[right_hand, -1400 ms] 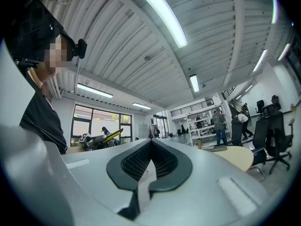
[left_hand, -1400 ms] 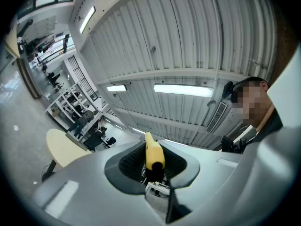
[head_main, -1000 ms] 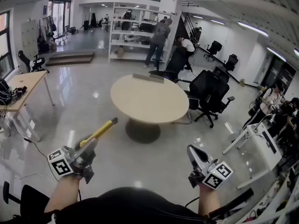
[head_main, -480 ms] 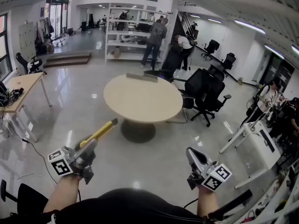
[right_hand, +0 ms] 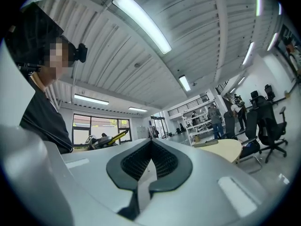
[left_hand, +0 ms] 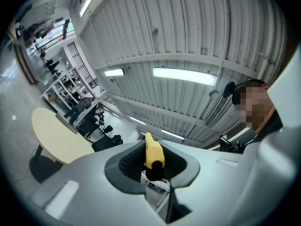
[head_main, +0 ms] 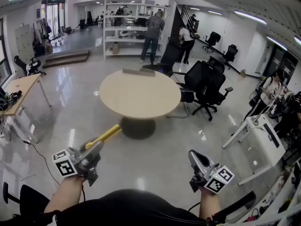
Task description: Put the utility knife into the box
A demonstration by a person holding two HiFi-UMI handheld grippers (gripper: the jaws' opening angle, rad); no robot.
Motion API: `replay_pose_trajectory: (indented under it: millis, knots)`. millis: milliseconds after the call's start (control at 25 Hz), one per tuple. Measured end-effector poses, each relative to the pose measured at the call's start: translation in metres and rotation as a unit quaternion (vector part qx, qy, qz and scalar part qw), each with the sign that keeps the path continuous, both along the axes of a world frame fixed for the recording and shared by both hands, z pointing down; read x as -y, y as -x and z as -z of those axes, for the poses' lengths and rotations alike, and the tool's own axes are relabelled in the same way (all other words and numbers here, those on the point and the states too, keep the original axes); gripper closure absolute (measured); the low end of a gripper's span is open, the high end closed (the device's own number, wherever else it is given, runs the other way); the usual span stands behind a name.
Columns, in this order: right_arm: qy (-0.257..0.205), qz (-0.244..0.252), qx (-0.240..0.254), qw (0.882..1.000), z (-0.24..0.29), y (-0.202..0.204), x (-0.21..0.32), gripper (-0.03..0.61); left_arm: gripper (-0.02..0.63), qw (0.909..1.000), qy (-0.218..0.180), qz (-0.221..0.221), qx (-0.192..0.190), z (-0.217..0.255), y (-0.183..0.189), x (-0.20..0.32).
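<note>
A yellow utility knife (head_main: pixel 106 135) sticks out forward from my left gripper (head_main: pixel 95 146), which is shut on its black rear end. In the left gripper view the knife (left_hand: pixel 153 153) stands upright between the dark pads. My right gripper (head_main: pixel 194 156) is held low at the right, shut with nothing in it. The right gripper view shows its pads (right_hand: pixel 141 160) pressed together, and the knife (right_hand: pixel 117 135) off to the left. A flat grey box-like thing (head_main: pixel 138 72) lies at the far edge of the round table (head_main: pixel 141 95); I cannot tell whether it is the box.
Both grippers hang over shiny floor, well short of the table. Black office chairs (head_main: pixel 207 86) stand right of the table. A wooden desk (head_main: pixel 21 86) is at the left and a white desk (head_main: pixel 256 138) at the right. People stand by the shelves (head_main: pixel 127 27) at the back.
The view has crept forward, so the round table sits closer and lower in the picture. The left gripper with the knife has dipped slightly; the right gripper has hardly moved.
</note>
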State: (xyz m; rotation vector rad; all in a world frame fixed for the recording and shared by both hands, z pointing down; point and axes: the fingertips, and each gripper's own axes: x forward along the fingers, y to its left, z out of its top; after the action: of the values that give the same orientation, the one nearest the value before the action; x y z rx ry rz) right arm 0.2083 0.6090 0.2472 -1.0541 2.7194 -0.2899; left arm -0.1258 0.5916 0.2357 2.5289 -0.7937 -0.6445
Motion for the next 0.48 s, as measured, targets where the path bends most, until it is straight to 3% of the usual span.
replay_pose_trajectory:
  millis: [240, 480]
  knots:
    - [0.016, -0.004, -0.001, 1.0, -0.014, 0.012, 0.032, 0.563, 0.546, 0.9999, 0.006, -0.011, 0.002, -0.01, 0.008, 0.031]
    - [0.014, -0.02, -0.016, 1.0, -0.007, 0.07, 0.091, 0.563, 0.546, 0.9991, 0.002, -0.033, -0.027, -0.018, 0.063, 0.099]
